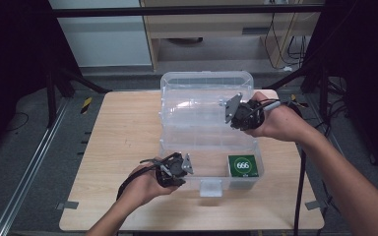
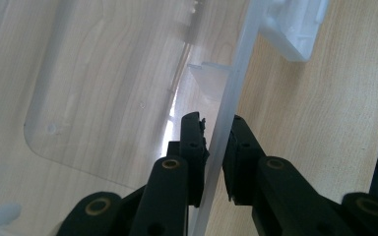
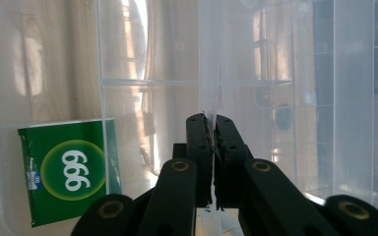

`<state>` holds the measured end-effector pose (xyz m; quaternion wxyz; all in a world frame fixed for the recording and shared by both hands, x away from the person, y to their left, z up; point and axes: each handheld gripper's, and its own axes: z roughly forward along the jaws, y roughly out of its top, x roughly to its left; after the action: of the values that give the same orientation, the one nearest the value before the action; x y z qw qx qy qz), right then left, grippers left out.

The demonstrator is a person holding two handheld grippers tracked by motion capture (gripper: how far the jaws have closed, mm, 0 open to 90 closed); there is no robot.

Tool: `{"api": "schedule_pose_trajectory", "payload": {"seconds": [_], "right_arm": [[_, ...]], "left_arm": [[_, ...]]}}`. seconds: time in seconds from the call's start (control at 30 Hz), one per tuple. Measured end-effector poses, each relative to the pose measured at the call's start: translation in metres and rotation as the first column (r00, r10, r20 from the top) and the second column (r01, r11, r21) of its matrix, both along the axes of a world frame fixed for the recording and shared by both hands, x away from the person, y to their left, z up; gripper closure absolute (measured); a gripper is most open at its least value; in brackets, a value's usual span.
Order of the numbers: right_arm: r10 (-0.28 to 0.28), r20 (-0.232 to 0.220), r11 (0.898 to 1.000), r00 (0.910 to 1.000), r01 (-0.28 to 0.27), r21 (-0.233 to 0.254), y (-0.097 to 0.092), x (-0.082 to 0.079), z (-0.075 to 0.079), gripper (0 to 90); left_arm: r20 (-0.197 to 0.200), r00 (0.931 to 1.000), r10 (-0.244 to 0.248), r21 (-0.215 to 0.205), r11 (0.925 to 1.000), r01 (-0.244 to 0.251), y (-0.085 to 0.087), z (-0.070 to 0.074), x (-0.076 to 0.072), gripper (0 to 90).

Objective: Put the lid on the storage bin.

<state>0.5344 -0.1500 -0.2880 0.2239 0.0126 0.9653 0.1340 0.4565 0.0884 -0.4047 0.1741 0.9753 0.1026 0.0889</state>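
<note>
Our left gripper (image 1: pixel 189 166) pinches the clear, crosswise storage box's (image 1: pixel 197 132) front wall; right gripper (image 1: pixel 231 112) clamps its upright lid (image 1: pixel 206 91).

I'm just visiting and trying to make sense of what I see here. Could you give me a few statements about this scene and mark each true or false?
1. The left gripper pinches the front wall of the clear plastic box. True.
2. The right gripper hangs free above the table. False: its jaws are shut on a thin clear edge of the raised tray inside the box.
3. A green packet marked with a three-digit number lies in the box's front right corner. True.
4. The box's lid is shut. False: the lid stands open at the back.
</note>
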Motion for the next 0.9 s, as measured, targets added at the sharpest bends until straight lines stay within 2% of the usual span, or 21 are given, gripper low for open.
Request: {"api": "schedule_pose_trajectory", "payload": {"seconds": [0.27,0.3,0.4,0.47,0.57,0.6,0.63,0.7,0.73,0.9], "right_arm": [[0.013,0.021,1.0,0.9997,-0.013,0.009,-0.002,-0.016,-0.003,86.9],[0.016,0.022,1.0,0.9996,-0.016,0.011,-0.002,-0.02,-0.004,86.9],[0.019,0.023,1.0,0.9996,-0.019,0.011,-0.003,-0.024,-0.005,86.8],[0.025,0.02,1.0,0.9995,-0.025,0.013,-0.005,-0.029,-0.006,86.6],[0.029,0.022,1.0,0.9993,-0.029,0.01,-0.005,-0.032,-0.007,86.3],[0.029,0.022,1.0,0.9993,-0.029,0.01,-0.005,-0.032,-0.007,86.3],[0.031,0.023,0.999,0.9993,-0.031,0.009,-0.005,-0.032,-0.007,85.9],[0.026,0.023,1.0,0.9994,-0.027,0.006,-0.005,-0.029,-0.007,85.3],[0.021,0.021,1.0,0.9996,-0.021,0.009,-0.006,-0.027,-0.007,85.1],[0.005,0.023,1.0,0.9997,-0.006,0.02,-0.007,-0.013,-0.007,85.2]], "left_arm": [[0.001,0.9999,0.012,-0.014,0.9998,-0.012,0.0,-0.001,0.0,79.5],[-0.015,0.9992,0.037,-0.022,0.9991,-0.037,0.0,-0.002,-0.002,79.5],[-0.015,0.9991,0.039,-0.024,0.9989,-0.039,0.001,-0.002,-0.003,79.4],[-0.025,0.9974,0.068,-0.031,0.9971,-0.069,0.0,-0.003,-0.004,79.1],[-0.024,0.9971,0.072,-0.031,0.9969,-0.072,0.0,-0.003,-0.004,78.9],[-0.024,0.9971,0.072,-0.031,0.9969,-0.072,0.0,-0.003,-0.004,78.7],[0.013,0.9998,-0.014,-0.021,0.9997,0.014,-0.001,-0.003,0.004,78.6],[0.025,0.9996,0.017,-0.008,0.9998,-0.017,-0.001,-0.002,0.004,78.3],[0.035,0.9992,0.017,-0.01,0.9998,-0.017,-0.002,-0.002,0.006,78.0],[0.029,0.9989,0.037,-0.017,0.9992,-0.037,-0.005,-0.004,0.009,77.6]]}}
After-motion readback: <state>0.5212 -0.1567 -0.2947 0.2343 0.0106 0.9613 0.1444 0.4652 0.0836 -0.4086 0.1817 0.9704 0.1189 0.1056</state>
